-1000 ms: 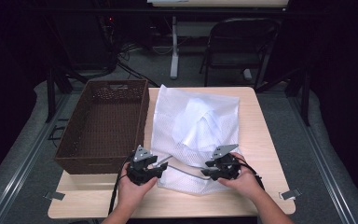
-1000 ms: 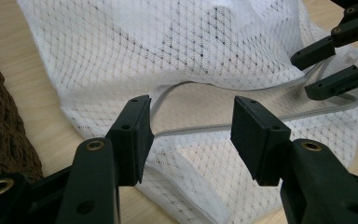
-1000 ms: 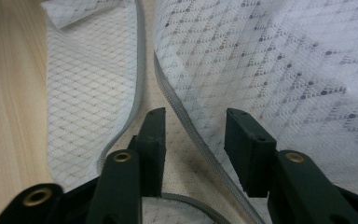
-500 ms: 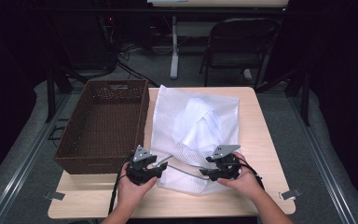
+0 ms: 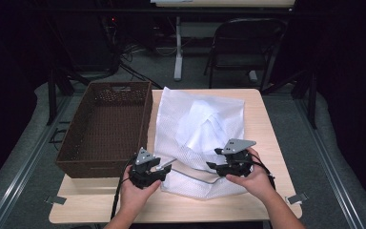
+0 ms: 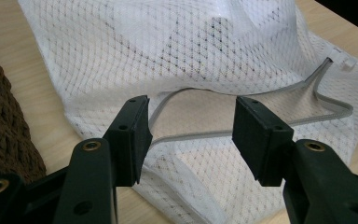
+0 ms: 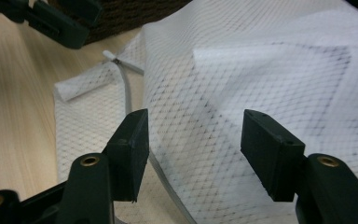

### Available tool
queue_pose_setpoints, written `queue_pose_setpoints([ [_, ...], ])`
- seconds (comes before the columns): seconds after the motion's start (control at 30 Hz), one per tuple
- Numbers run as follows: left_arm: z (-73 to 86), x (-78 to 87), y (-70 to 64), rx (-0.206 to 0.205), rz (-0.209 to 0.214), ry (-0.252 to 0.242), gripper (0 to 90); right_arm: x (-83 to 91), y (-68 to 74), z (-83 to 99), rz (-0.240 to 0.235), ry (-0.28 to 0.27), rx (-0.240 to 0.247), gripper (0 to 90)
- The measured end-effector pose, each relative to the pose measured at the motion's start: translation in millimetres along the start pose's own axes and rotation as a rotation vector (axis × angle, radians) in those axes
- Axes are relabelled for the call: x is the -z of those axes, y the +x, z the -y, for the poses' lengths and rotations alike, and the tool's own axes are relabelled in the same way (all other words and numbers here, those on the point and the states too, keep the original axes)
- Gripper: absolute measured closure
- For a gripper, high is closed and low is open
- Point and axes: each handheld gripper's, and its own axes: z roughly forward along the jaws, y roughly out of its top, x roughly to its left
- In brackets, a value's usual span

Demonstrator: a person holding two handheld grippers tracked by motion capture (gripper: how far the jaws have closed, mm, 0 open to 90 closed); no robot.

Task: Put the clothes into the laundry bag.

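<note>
High view: we hold the left gripper (image 5: 164, 170) and right gripper (image 5: 213, 166) at the near edge of the white mesh bag (image 5: 200, 129), with the brown basket (image 5: 106, 126) beyond the left one.

Left gripper view: jaws spread apart, the bag's grey zipper (image 6: 242, 130) between and just ahead.

Right gripper view: jaws spread wide, mesh between them, nothing clamped.
</note>
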Motion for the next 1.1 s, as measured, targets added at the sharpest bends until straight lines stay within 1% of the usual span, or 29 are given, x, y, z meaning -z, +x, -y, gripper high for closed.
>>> queue_pose_setpoints([
  [0.1,-0.5,1.4,0.9,-0.003,-0.001,-0.001,46.2,9.8,-1.9,-7.2,0.013,-0.010,-0.008,41.8],
  [0.17,-0.7,2.6,1.6,0.002,-0.003,-0.006,46.2,16.0,-4.7,-10.1,0.021,-0.019,-0.018,41.8],
  [0.23,-1.0,3.8,2.6,0.003,-0.001,-0.007,46.2,20.2,-7.1,-10.6,0.026,-0.024,-0.029,41.7],
  [0.3,-0.6,4.1,2.9,0.009,-0.002,-0.018,46.2,24.9,-9.6,-8.6,0.045,-0.027,-0.037,41.8],
  [0.33,-0.7,4.7,3.1,0.010,-0.003,-0.014,46.2,27.4,-10.4,-6.5,0.054,-0.030,-0.048,41.8],
  [0.43,-0.5,4.8,2.8,0.014,-0.003,-0.015,46.3,35.1,-10.9,4.3,0.080,-0.044,-0.088,41.8],
  [0.5,-0.6,4.7,3.0,0.011,-0.004,-0.014,46.2,39.3,-10.1,14.8,0.098,-0.034,-0.113,42.1],
  [0.6,-0.7,5.0,3.2,0.009,-0.002,-0.012,46.2,44.3,-8.4,33.6,0.113,-0.013,-0.139,42.2],
  [0.7,-0.7,4.9,3.2,0.011,-0.002,-0.012,46.2,47.7,-6.8,49.6,0.125,-0.002,-0.151,42.1],
  [0.83,0.0,3.2,3.1,0.019,-0.002,-0.014,46.2,50.6,-8.3,65.0,0.143,-0.014,-0.179,42.1],
  [0.87,0.0,3.1,3.7,0.011,-0.003,-0.010,46.2,50.5,-9.4,67.8,0.140,-0.021,-0.181,42.2],
  [0.93,0.3,2.9,3.7,0.010,-0.004,-0.007,46.2,49.1,-10.1,72.2,0.144,-0.018,-0.180,42.2],
  [1.03,1.0,2.1,3.8,0.009,-0.009,-0.006,46.2,44.6,-10.6,78.7,0.174,-0.002,-0.145,42.9],
  [1.1,1.2,2.1,4.3,0.008,-0.006,-0.004,46.2,43.0,-11.6,82.1,0.189,0.002,-0.140,43.2],
])
